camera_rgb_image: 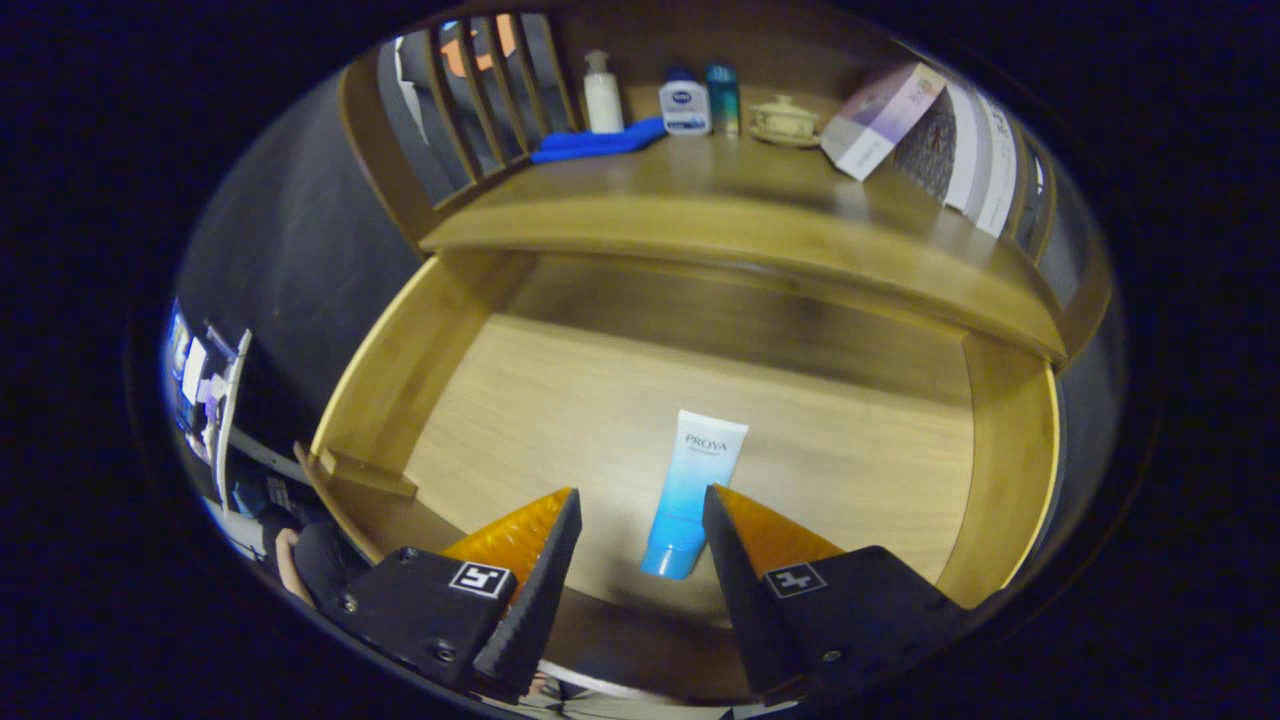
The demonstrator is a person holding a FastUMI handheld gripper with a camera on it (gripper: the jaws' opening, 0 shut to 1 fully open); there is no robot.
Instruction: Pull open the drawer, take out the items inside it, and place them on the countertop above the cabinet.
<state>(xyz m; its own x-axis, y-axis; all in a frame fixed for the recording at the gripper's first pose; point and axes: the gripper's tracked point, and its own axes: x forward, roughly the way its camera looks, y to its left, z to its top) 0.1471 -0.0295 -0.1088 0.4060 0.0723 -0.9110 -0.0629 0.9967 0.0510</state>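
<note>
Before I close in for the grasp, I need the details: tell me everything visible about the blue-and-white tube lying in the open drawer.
The blue-and-white plastic squeeze tube lies flat on the pale wooden floor of the open drawer. Its white crimped end points toward the cabinet, fading to blue at the rounded cap end nearest the hand-held gripper. It is slightly tilted and bears printed lettering near the white end. It sits between the open fingers, closer to the right one, neither visibly pressing it. Nothing else in the drawer touches it.

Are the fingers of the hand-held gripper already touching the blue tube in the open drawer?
Cannot tell. In the gripper view the tube lies between the open fingers of the hand-held gripper; its edge meets one finger in the image, which may only be overlap.
</note>
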